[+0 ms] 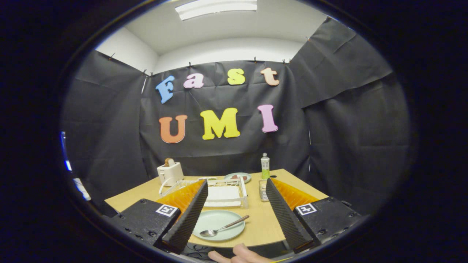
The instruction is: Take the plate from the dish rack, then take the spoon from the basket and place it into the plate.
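Note:
A pale green plate (216, 224) lies flat on the wooden table (261, 223), between my two fingers and near the table's front edge. A metal spoon (223, 227) rests on it, bowl toward the left finger, handle sticking out over the plate's right rim. My gripper (237, 239) is open, raised above the table, with nothing between its ribbed black fingers (188, 215). Beyond the plate stands the white wire dish rack (223, 190) with a white tray in it. A small mesh basket (263, 190) stands just right of the rack.
A white toaster (170, 171) with bread in it stands at the back left. A second green plate (238, 177) with food sits behind the rack, and a green-and-white bottle (265, 166) stands at the back. A person's hand (237, 254) shows at the table's front edge.

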Motion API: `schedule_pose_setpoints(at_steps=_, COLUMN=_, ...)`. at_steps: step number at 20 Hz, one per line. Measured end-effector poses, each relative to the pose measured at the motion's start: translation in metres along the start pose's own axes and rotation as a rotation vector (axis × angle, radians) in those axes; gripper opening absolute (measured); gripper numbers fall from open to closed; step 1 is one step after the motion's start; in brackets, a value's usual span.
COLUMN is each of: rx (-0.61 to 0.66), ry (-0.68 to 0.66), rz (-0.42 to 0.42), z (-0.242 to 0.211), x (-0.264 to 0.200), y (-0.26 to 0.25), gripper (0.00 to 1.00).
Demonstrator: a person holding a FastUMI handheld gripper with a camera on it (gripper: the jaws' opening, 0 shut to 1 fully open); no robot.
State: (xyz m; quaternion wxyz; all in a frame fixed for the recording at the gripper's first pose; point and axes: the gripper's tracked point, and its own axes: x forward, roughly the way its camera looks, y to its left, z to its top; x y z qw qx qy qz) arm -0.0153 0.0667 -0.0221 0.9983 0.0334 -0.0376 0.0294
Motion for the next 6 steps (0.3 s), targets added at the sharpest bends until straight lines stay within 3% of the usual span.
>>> schedule_pose_setpoints(at_steps=6, rx=-0.019, ry=0.028, rz=0.008, z=-0.0089, x=0.0024, y=0.0058, gripper=1.00)
